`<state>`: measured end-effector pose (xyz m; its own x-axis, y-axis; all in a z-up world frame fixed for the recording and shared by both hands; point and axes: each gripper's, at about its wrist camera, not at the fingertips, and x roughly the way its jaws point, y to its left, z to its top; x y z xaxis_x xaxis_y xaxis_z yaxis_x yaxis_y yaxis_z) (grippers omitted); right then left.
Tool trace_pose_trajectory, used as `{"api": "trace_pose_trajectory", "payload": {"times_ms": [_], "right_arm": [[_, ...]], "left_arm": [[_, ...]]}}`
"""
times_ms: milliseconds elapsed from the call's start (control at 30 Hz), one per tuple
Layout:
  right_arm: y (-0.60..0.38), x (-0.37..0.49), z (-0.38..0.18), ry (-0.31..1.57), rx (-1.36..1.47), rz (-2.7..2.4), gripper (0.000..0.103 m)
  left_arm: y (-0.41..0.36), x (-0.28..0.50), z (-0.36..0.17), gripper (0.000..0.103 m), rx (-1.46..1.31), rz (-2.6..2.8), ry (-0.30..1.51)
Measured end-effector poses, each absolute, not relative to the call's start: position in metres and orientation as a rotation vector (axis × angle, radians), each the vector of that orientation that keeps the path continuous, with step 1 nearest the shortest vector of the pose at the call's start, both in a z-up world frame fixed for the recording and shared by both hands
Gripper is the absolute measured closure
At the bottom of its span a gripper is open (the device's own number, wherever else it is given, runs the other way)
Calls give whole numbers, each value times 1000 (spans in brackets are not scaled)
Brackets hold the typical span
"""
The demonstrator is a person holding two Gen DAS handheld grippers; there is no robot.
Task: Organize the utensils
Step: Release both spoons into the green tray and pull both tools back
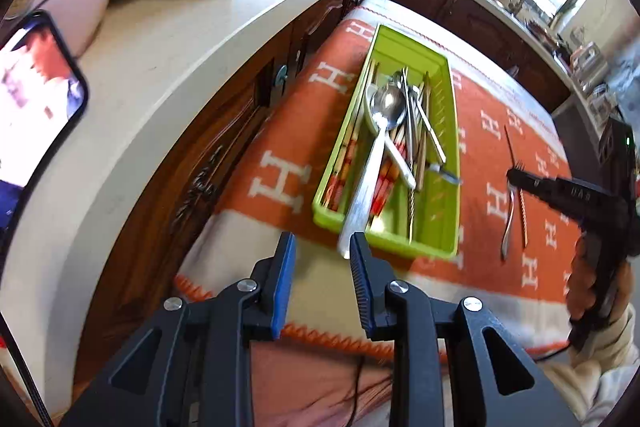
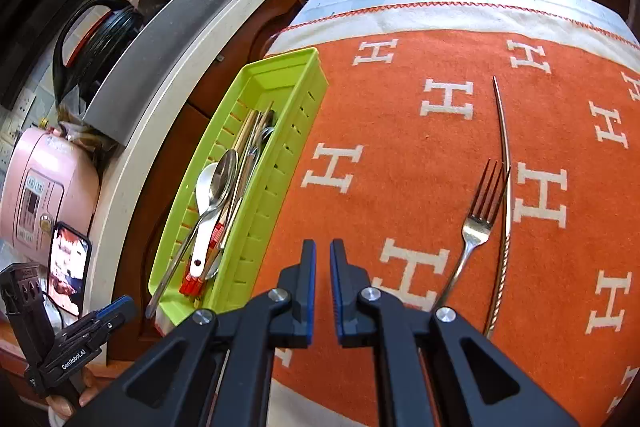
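A green slotted tray (image 1: 436,67) (image 2: 280,147) lies on the orange blanket and holds spoons, chopsticks and other utensils. A large steel spoon (image 1: 380,131) (image 2: 218,179) lies in it with its handle sticking out over the near end. My left gripper (image 1: 322,247) is open and empty, right at that handle end. A fork (image 2: 478,223) (image 1: 509,223) and a thin twisted metal stick (image 2: 505,171) (image 1: 522,211) lie on the blanket right of the tray. My right gripper (image 2: 323,251) hovers above the blanket between tray and fork, its jaws a narrow gap apart and empty.
The orange blanket (image 2: 400,115) with white H letters covers the table. A cream counter (image 1: 160,59) runs along the left with a phone (image 1: 36,99), a pink cooker (image 2: 44,187) and a black kettle (image 2: 96,43). Dark wood cabinets stand behind the table.
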<state>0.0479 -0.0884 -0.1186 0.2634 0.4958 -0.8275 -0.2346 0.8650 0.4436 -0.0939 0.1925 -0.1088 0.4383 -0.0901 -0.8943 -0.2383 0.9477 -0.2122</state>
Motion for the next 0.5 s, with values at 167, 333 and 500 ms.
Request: {"api": "trace_pose_trajectory", "payload": {"times_ms": [167, 333, 500], "right_arm": [[-90, 43, -121, 1213, 254, 497, 95], [-90, 40, -123, 1220, 244, 495, 95], [-93, 39, -123, 1207, 244, 483, 95]], "left_arm": [[188, -98, -117, 77, -335, 37, 1161], [190, -87, -122, 77, -422, -19, 1163], [196, -75, -132, 92, -483, -26, 1181]]}}
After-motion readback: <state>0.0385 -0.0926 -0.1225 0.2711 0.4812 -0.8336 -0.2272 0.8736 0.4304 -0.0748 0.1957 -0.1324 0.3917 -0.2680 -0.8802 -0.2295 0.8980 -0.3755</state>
